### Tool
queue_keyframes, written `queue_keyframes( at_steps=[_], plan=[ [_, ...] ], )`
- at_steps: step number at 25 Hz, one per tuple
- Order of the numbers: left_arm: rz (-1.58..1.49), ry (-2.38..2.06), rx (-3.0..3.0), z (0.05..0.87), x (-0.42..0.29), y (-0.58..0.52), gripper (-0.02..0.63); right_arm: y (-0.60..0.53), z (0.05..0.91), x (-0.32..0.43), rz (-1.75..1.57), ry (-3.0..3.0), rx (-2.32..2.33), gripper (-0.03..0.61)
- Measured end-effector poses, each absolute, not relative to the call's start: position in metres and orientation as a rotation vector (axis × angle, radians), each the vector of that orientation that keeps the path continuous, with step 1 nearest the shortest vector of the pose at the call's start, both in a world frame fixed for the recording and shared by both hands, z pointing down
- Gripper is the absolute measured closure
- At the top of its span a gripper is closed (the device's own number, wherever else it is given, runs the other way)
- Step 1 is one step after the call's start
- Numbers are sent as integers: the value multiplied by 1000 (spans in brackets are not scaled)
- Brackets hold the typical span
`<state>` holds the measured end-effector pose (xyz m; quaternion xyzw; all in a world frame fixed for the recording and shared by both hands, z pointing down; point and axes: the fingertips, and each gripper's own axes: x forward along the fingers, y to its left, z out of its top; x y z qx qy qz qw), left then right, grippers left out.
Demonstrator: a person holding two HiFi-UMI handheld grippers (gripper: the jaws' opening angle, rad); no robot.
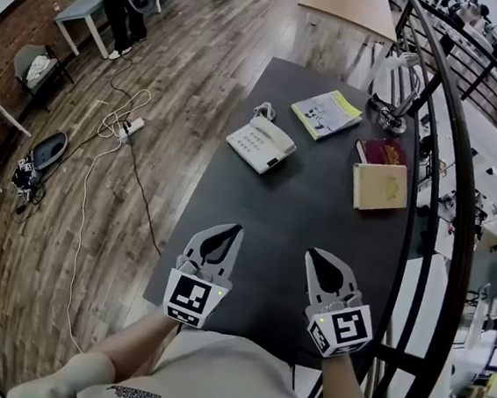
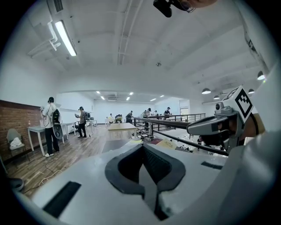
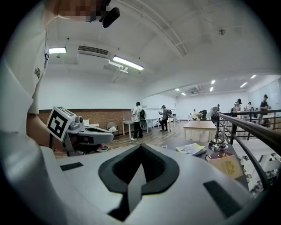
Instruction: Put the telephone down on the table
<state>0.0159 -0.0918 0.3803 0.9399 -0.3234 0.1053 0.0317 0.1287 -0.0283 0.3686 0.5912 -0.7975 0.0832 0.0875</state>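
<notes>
The white corded desk telephone (image 1: pixel 260 144) sat flat on the dark rectangular table (image 1: pixel 301 204), toward the table's far left part, with its coiled cord (image 1: pixel 264 110) bunched just behind it. The handset appeared to lie along the left side of the base. Neither gripper touched it; both were well apart from it, at the near edge of the table.

The left gripper (image 1: pixel 225 235) pointed toward the telephone, its white jaws brought together at the tips with nothing between them. Its own view showed this too: the left gripper (image 2: pixel 143 149) had its tips meeting around an empty dark-lined hollow. The right gripper (image 1: pixel 320 261) hovered beside it, also pressed closed and empty, and in the right gripper view (image 3: pixel 140 148) the two tips met in a thin seam. Each gripper carried a cube with square black-and-white markers at its back.

To the right of the telephone lay a yellow-green printed booklet (image 1: pixel 326 114). Farther right were a dark red hardcover book (image 1: pixel 381 151) and, just in front of it, a tan hardcover book (image 1: pixel 380 186). A metal desk lamp (image 1: pixel 395 107) stood at the far right corner.

A black metal railing (image 1: pixel 450 171) curved along the table's right side. White cables (image 1: pixel 115 122) trailed over the wooden plank floor (image 1: pixel 202 56) on the left.
</notes>
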Motion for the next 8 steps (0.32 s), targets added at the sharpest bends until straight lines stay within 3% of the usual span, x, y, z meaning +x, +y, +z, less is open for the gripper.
queue_keyframes(
  at_steps=[8],
  plan=[
    [328,-1002,2869,375,19,-93,611,-26,370,130,263,-2368,1775,578]
  ],
)
